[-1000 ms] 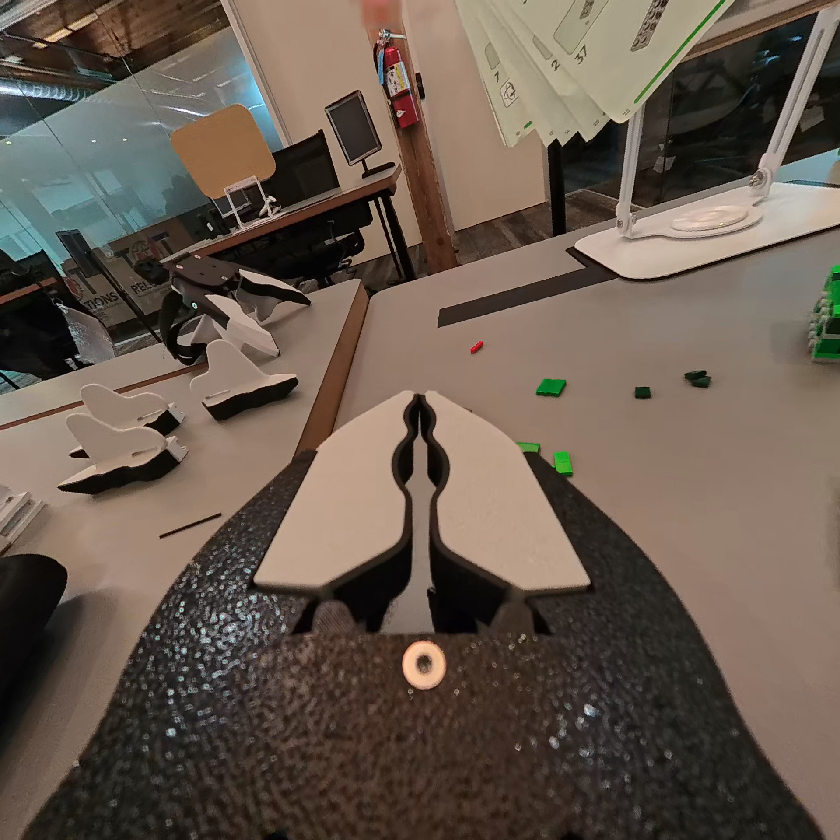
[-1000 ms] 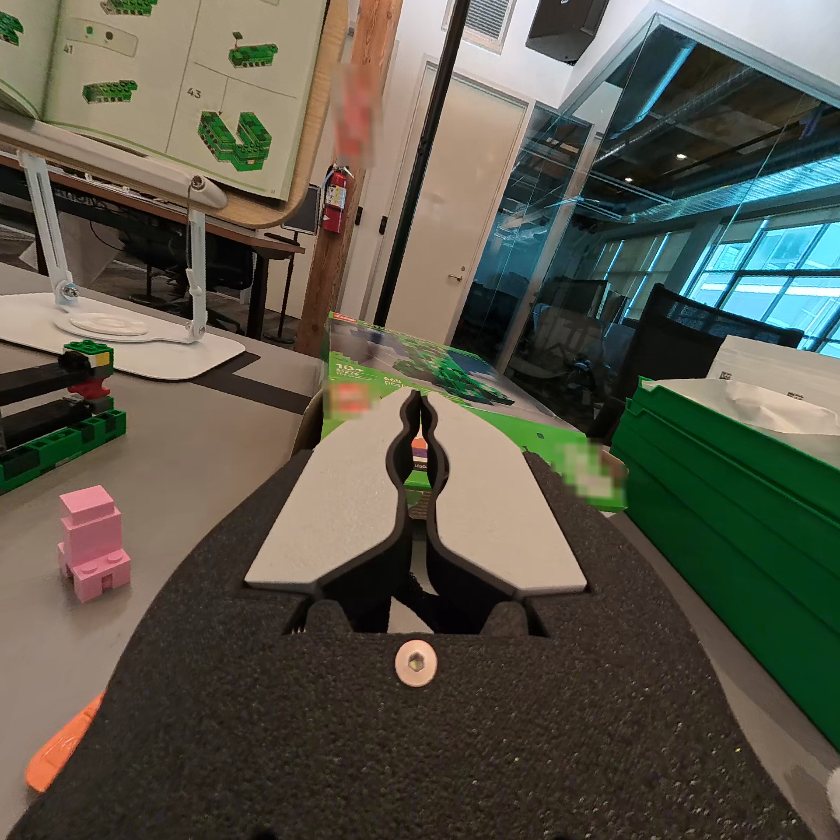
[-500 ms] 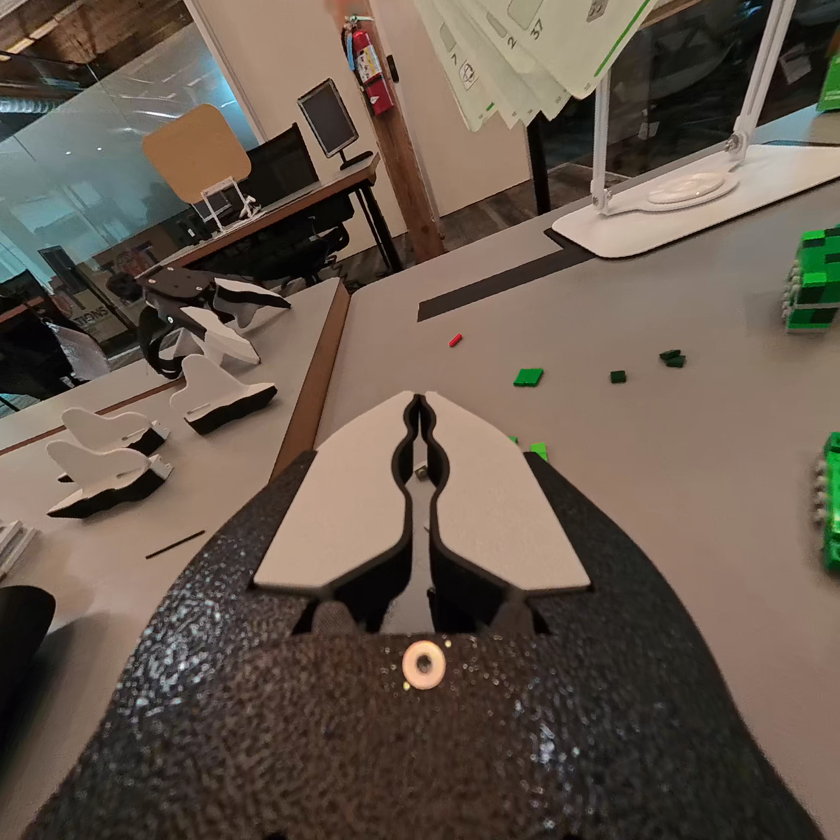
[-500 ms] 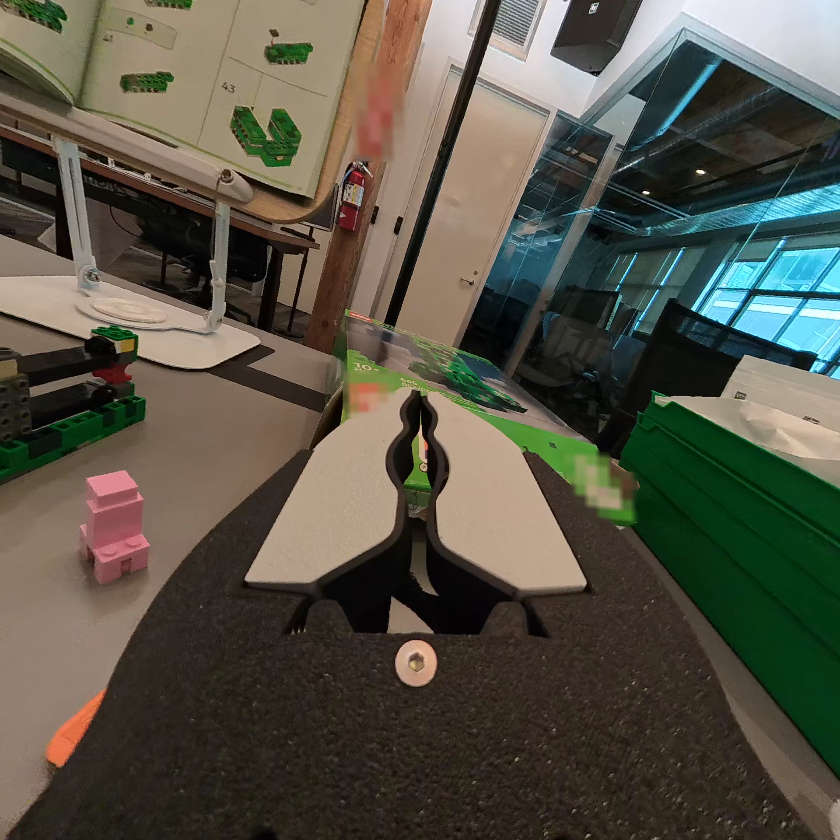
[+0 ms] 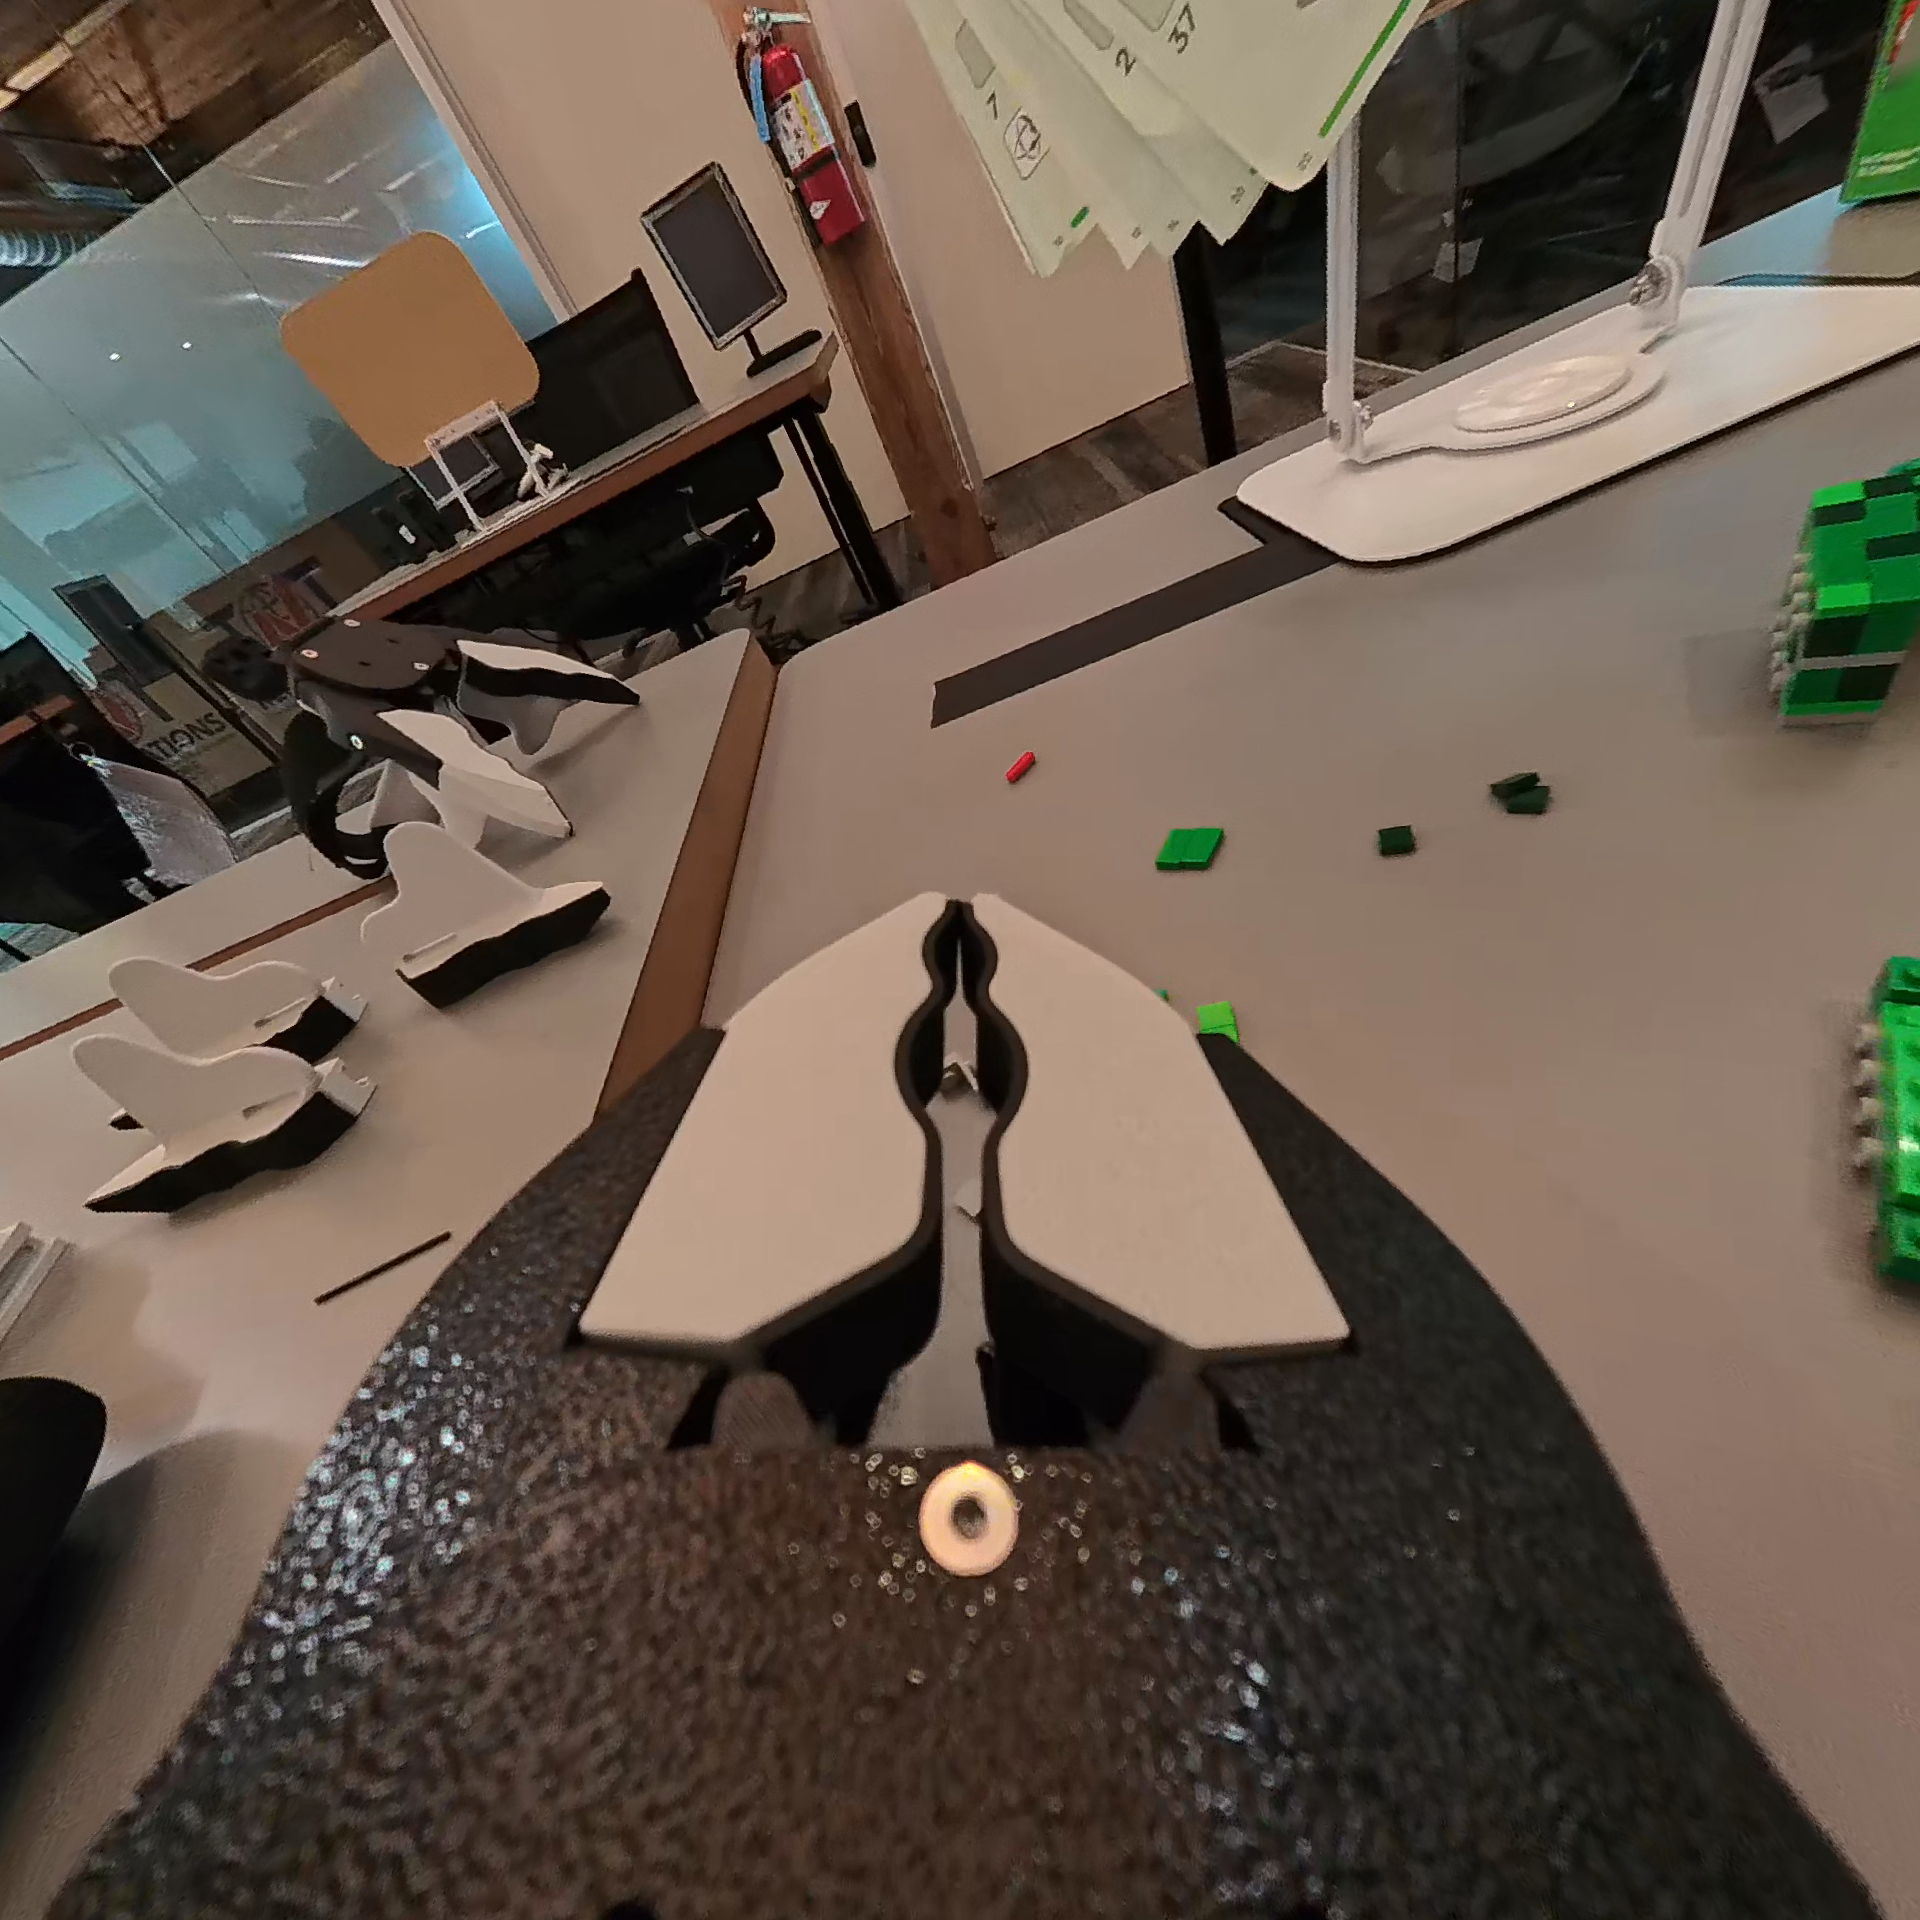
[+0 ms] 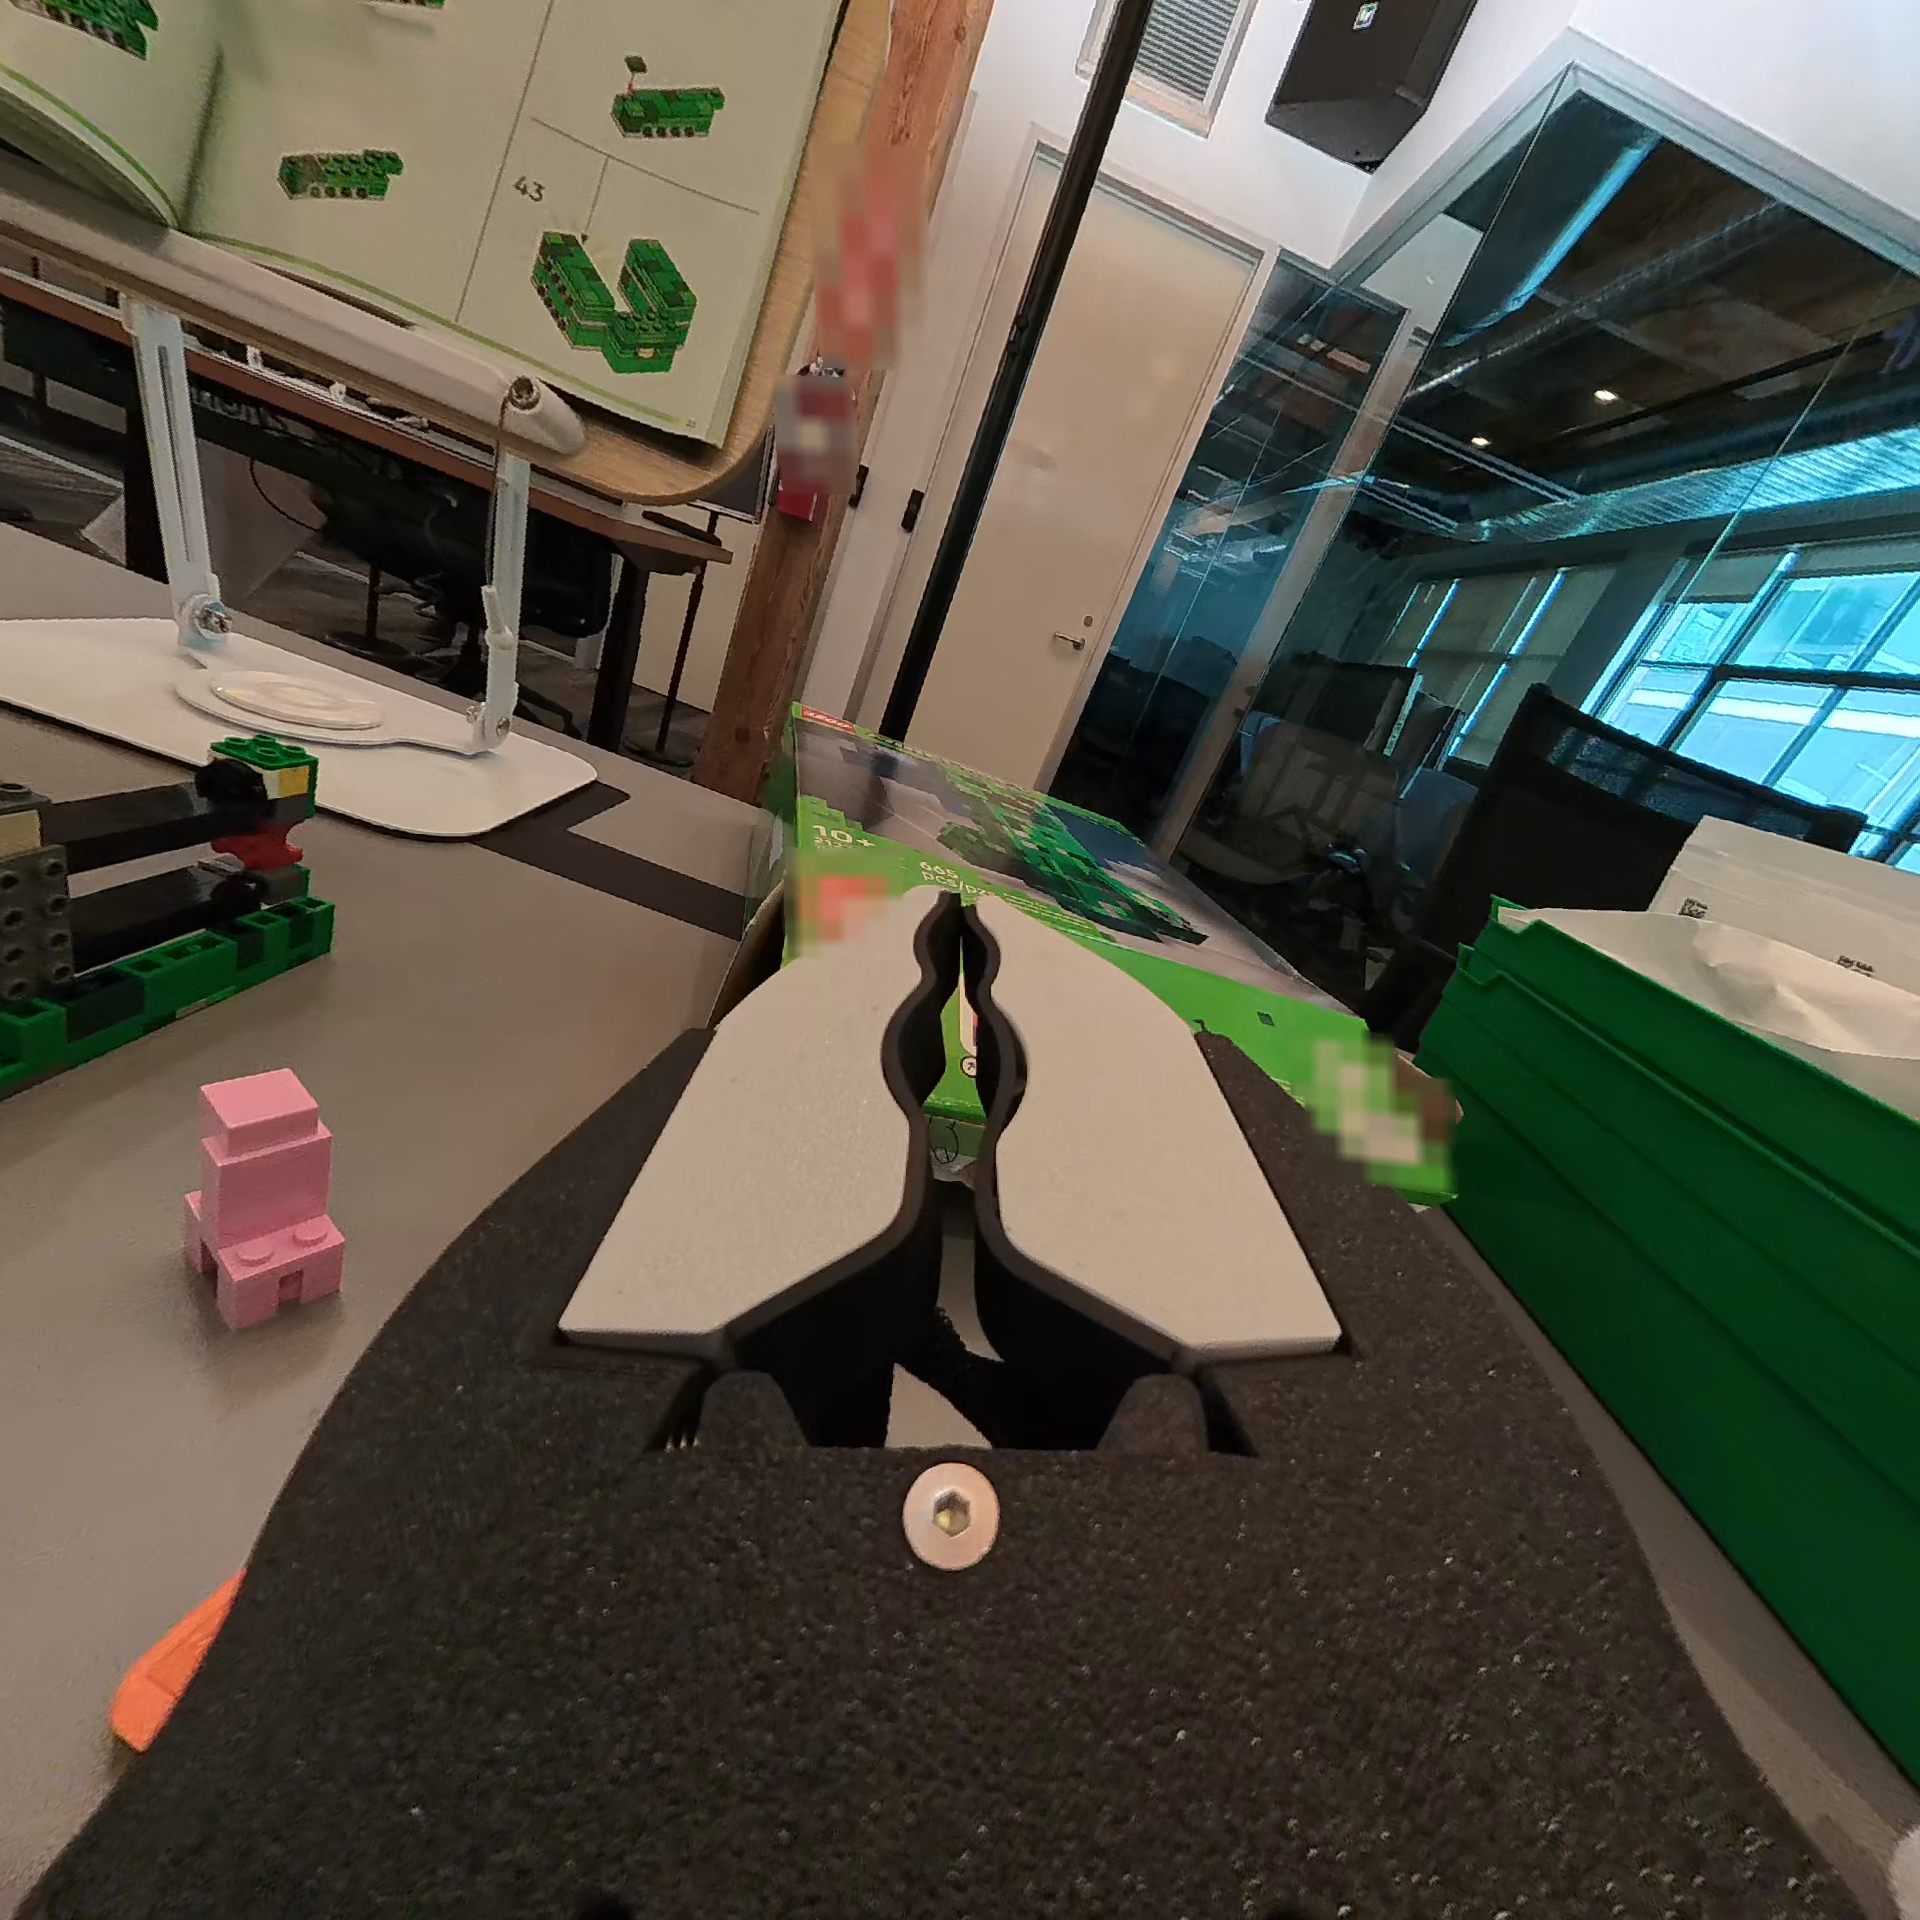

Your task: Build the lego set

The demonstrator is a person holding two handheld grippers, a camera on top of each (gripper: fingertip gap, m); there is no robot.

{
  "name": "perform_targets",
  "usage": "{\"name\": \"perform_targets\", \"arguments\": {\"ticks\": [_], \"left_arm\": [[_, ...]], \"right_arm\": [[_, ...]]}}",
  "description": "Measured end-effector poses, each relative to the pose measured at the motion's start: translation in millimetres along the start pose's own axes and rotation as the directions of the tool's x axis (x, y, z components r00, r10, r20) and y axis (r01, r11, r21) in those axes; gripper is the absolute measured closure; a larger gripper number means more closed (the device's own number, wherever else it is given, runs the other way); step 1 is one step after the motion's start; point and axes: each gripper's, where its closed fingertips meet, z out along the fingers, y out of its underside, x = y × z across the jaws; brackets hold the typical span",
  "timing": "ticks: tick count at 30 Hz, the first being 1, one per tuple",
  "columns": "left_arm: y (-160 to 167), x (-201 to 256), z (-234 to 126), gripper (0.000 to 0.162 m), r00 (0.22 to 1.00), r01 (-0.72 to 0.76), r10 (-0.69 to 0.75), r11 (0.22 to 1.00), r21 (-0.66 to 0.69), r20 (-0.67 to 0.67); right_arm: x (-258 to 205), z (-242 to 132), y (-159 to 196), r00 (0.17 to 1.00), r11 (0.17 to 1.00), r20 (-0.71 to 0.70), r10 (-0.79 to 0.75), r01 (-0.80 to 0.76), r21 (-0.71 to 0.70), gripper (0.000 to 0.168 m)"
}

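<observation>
My left gripper [image 5: 961, 909] is shut and empty, low over the grey table [image 5: 1455, 1143]. Loose pieces lie ahead of it: a bright green plate [image 5: 1190, 847], dark green tiles [image 5: 1520, 793], a small red piece [image 5: 1021, 766] and a green brick [image 5: 1216, 1018] beside my right finger. Green builds stand at the right [image 5: 1849, 613] and at the right edge [image 5: 1896, 1122]. My right gripper [image 6: 956, 909] is shut and empty, pointing at the green Lego box [image 6: 1039, 852]. A pink pig figure [image 6: 265, 1195] and a black-and-green build [image 6: 156, 914] stand to its left.
An open instruction booklet [image 6: 416, 156] rests on a white stand [image 5: 1558, 416] at the back. Stacked green trays [image 6: 1714, 1195] are at the right. An orange separator tool [image 6: 166, 1673] lies at the lower left. Spare gripper fingers [image 5: 488, 914] sit on the neighbouring table. One gripper's finger ends stand about 55 centimeters off the other's. The bright green plate [image 5: 1190, 847] sits 12 centimeters or so from the ends of my left fingers. From my right tips it is roughly 20 centimeters to the black-and-green build [image 6: 156, 914]; from my left, 40 centimeters.
My left gripper has swung right, bringing the green builds into view. My right gripper has shifted so the pig and the build sit further right in view. Both stay shut.
</observation>
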Motion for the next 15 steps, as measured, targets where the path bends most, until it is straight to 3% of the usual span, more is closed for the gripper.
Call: {"name": "perform_targets", "arguments": {"ticks": [15], "left_arm": [[-0.9, 7.7, 0.5, 0.162, 0.999, -0.014, 0.014, 1.000, -0.002, -0.038]], "right_arm": [[0.5, 0.6, 0.2, 1.000, 1.000, -0.001, 0.005, -0.005, 0.001, 0.168]]}}
